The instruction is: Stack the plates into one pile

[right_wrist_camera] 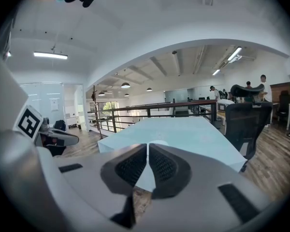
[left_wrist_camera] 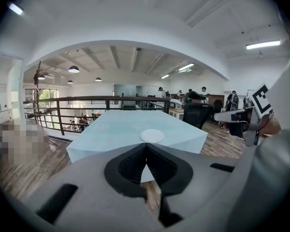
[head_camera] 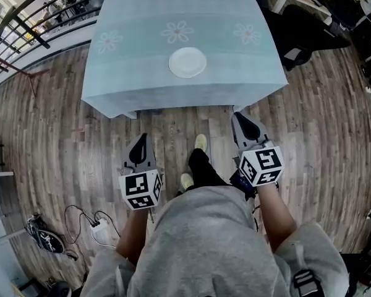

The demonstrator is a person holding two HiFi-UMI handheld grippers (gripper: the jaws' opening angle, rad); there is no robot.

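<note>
Head view: left gripper (head_camera: pixel 141 137) and right gripper (head_camera: pixel 237 115) hung short of the table (head_camera: pixel 142 91), jaws together, empty; plate (head_camera: pixel 187 62) looked stiff, smooth, breakable, best pinched at rim

A plate (head_camera: pixel 187 62) is set on the table (head_camera: pixel 142 79), midway across and nearer the front edge. Before that edge, above the floor (head_camera: pixel 62 135), the left gripper (head_camera: pixel 140 142) and the right gripper (head_camera: pixel 241 119) are held well apart, with the person's shoes (head_camera: pixel 200 142) between them. A railing (head_camera: pixel 31 17) is placed left of the table, and a power strip (head_camera: pixel 99 226) is laid on the floor left of the person
</note>
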